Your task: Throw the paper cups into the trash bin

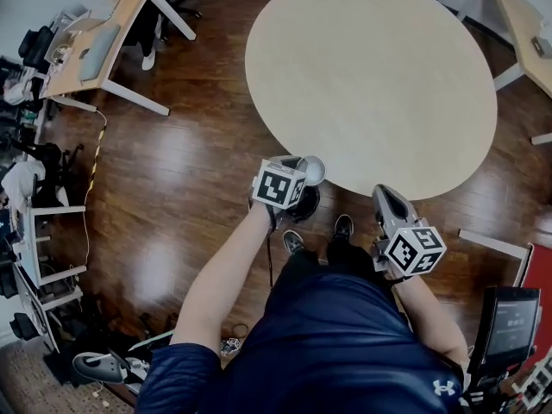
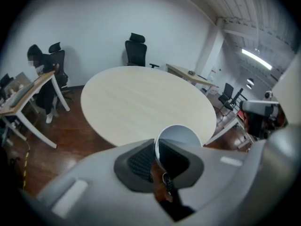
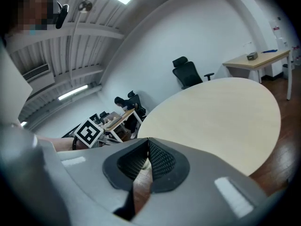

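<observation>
A white paper cup (image 1: 312, 171) hangs tilted just off the near edge of the round table (image 1: 371, 76), with my left gripper (image 1: 298, 172) shut on its wall. In the left gripper view the cup's rim (image 2: 179, 134) faces the camera and its left wall is pinched between the dark pads (image 2: 141, 161). A black trash bin (image 1: 305, 203) stands on the floor right below the cup, partly hidden by the gripper. My right gripper (image 1: 385, 194) is held to the right near the table edge, its jaws shut (image 3: 146, 147) with nothing between them.
The round table top is bare. A desk (image 1: 95, 50) with a laptop stands at the far left, and another desk (image 1: 517, 15) at the right. The person's shoes (image 1: 293, 241) are beside the bin. A screen (image 1: 509, 317) sits low right. Office chairs (image 2: 135, 48) line the far wall.
</observation>
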The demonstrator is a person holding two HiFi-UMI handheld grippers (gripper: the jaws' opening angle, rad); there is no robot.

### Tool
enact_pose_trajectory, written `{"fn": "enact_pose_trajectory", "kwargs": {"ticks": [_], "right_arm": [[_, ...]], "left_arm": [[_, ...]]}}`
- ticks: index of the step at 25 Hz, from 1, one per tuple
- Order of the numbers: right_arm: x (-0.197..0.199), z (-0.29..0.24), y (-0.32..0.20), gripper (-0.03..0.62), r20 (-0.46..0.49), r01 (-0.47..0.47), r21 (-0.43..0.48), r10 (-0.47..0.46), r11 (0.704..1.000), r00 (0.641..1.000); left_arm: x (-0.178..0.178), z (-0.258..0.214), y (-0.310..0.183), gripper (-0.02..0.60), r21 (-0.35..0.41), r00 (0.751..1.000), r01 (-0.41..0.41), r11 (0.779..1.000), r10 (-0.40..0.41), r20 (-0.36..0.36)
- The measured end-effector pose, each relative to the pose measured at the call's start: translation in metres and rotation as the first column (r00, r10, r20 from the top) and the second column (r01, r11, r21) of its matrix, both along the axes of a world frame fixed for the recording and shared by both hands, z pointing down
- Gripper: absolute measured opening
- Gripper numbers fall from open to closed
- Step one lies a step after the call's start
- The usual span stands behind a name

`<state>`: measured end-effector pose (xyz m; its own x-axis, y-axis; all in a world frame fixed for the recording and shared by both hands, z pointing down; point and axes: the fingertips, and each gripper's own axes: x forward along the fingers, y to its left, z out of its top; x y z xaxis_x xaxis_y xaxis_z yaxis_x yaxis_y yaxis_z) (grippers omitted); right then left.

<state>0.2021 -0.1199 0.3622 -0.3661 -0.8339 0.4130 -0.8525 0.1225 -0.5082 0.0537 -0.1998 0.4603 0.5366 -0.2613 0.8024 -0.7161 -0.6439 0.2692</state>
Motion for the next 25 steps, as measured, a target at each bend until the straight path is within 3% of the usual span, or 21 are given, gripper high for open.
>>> {"fn": "enact_pose_trajectory", "kwargs": {"ticks": [6,11,16,21,25], "right_arm": [[-0.073,-0.007,-0.004,0.011,-0.006,0.193,-0.011,-0.193,0.981,0.981],[-0.146,0.004,0.018,0.011,-0.016,0.385,-0.048,-0.386,0.922,0.922],[-0.185,0.056,0.038,0.011,-0.046,0.53,-0.086,-0.535,0.843,0.843],[-0.187,0.156,0.055,0.011,-0.079,0.611,-0.163,-0.627,0.775,0.775],[-0.176,0.239,0.053,0.011,-0.121,0.615,-0.208,-0.644,0.761,0.755]], "left_arm": [[-0.108,0.006,0.028,0.031,-0.001,0.98,0.179,0.984,-0.178,0.089],[-0.171,0.046,0.065,0.032,-0.042,0.95,0.285,0.958,-0.276,0.146],[-0.172,0.105,0.075,0.032,-0.067,0.943,0.317,0.946,-0.306,0.132],[-0.154,0.204,0.087,0.034,-0.112,0.927,0.37,0.922,-0.359,0.11],[-0.141,0.293,0.083,0.032,-0.138,0.907,0.418,0.898,-0.406,0.106]]}}
